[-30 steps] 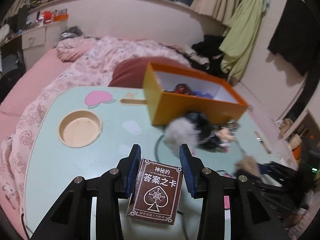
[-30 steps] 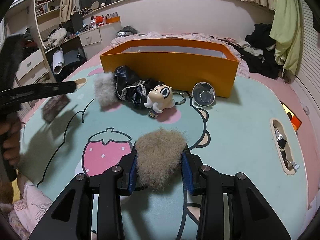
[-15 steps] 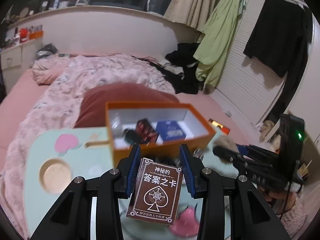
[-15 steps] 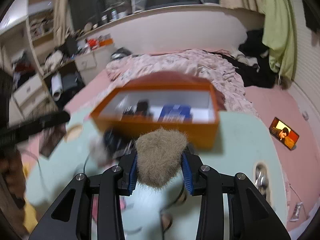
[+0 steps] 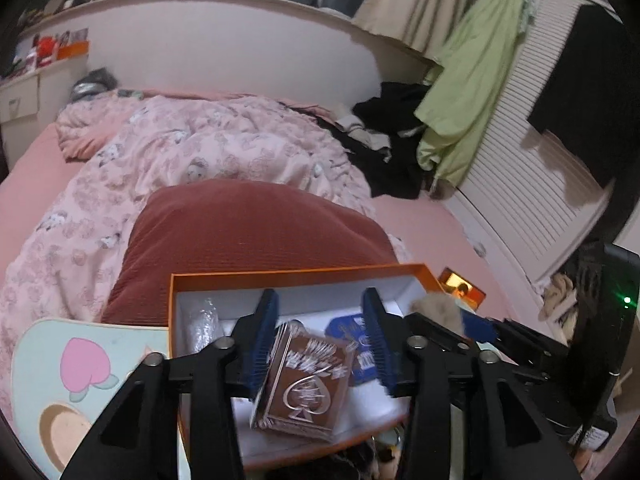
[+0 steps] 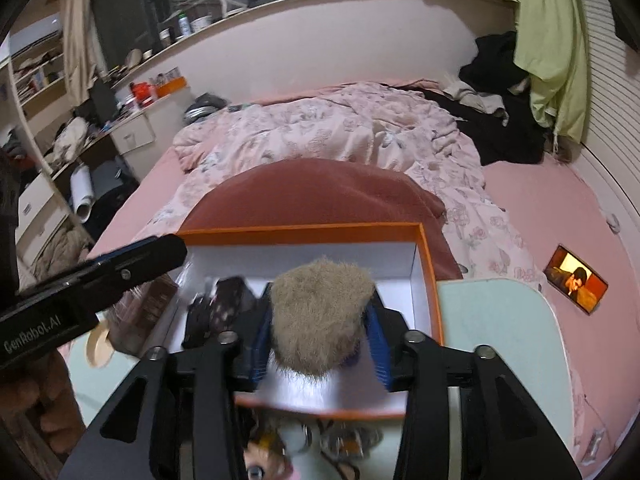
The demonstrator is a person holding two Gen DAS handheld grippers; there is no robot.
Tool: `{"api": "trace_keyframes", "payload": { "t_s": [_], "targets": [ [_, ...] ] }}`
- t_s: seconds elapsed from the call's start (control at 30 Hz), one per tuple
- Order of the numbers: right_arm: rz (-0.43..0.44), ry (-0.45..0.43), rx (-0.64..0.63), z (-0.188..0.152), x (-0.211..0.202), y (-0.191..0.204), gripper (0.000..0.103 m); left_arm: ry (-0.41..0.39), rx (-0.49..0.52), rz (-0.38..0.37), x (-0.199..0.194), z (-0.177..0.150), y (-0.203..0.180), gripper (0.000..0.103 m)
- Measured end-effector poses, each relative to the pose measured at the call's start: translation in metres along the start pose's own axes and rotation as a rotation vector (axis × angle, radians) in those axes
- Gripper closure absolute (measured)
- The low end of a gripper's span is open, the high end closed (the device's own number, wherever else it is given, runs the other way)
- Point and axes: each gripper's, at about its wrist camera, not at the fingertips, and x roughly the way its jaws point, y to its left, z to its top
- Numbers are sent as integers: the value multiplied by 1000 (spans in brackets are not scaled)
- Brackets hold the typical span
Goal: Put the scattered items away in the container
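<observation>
The orange box (image 5: 280, 278) with a white inside stands on the mint table; it also shows in the right wrist view (image 6: 430, 280). My left gripper (image 5: 320, 344) is open above the box, and the brown card deck (image 5: 304, 392) hangs tilted between its jaws, touching neither pad clearly. My right gripper (image 6: 318, 324) is over the box with its jaws parted; the tan fur pompom (image 6: 320, 312) sits between them, blurred. A blue card pack (image 5: 352, 340) and dark items (image 6: 216, 308) lie inside the box.
The mint table (image 6: 500, 340) sits on a pink bed with a dark red cushion (image 5: 256, 232) just behind the box. A small figure and a metal piece (image 6: 340, 444) lie on the table before the box. A phone (image 6: 576, 284) lies on the bed at right.
Both grippers have risen and moved forward over the box. The left jaws have spread and the card deck is tipping loose. The right jaws have widened around the pompom.
</observation>
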Motion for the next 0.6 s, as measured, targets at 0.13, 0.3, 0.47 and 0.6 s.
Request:
{"api": "trace_keyframes", "payload": {
  "t_s": [0.13,0.3,0.47,0.6],
  "targets": [
    [-2,-80,70,-3,-18,-8,29,-45,27,3,-24,-11,-2,27],
    [-22,-114,4,-31,-55,-1,28,-61,125,65,-66,-47,-10,20],
    [-55,-34,-84,-80,-74,14,28,1,136,117,-93,-107,-8,14],
    [-75,43,-156,-122,-76,25,28,112,122,171,-82,-147,0,13]
  ]
}}
